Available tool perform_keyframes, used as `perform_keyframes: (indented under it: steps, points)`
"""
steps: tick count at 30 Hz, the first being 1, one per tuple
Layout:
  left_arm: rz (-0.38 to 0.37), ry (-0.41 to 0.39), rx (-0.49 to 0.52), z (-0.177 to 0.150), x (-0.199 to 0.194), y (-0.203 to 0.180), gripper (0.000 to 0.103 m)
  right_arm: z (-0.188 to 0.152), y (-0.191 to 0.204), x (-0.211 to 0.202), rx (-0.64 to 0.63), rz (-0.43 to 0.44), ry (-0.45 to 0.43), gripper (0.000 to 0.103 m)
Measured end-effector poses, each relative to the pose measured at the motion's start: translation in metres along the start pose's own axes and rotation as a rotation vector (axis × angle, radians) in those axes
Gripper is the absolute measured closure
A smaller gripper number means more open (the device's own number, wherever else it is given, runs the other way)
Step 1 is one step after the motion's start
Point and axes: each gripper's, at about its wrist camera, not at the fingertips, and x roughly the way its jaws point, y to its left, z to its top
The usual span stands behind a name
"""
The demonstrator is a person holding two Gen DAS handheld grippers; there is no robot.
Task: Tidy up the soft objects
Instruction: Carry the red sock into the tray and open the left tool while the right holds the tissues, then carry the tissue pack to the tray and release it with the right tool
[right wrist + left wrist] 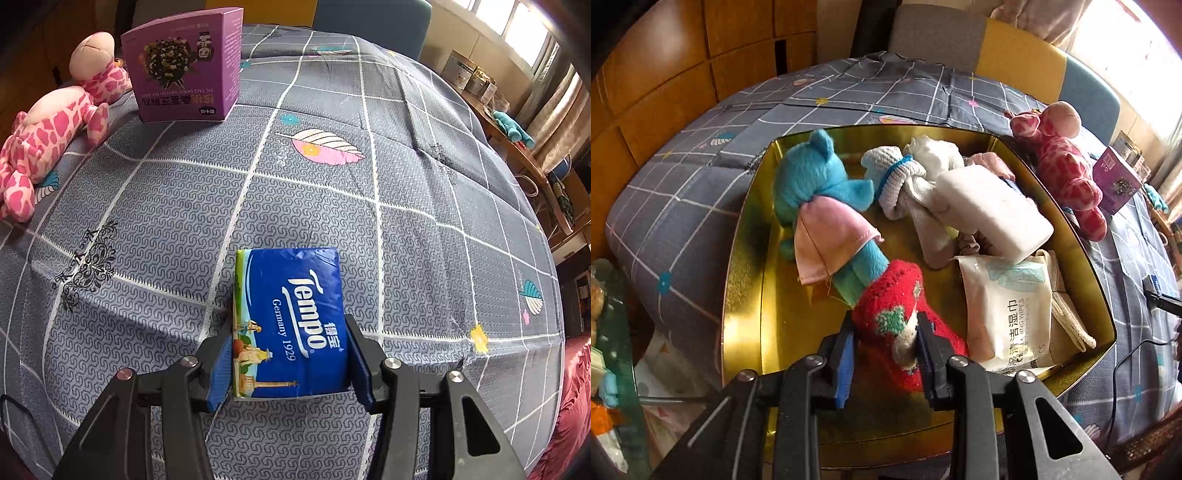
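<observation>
Step in hand: dropping red sock into gold tray. Left gripper jaws part-open around it, pads seemingly slack; sock rests on tray floor by the wipes pack. Right gripper clamps blue tissue pack over the tablecloth. Next: lift left clear, carry tissues to tray

Gold tray, pink giraffe, purple box on checked tablecloth

Left tool straddling red sock, gold tray, blue plush
</observation>
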Motion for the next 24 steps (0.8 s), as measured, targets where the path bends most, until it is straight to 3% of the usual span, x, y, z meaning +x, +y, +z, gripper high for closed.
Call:
perform_keyframes:
  steps: [12,24]
  points:
    - [0.080,-0.151,-0.021,0.004,-0.036,-0.009,0.053,0.000,0.002,0.001,-0.017,-0.020,-0.004,0.050]
    - [0.053,-0.203,-0.007,0.008,-0.051,-0.026,0.048,0.005,0.016,-0.006,0.003,-0.084,0.000,0.050]
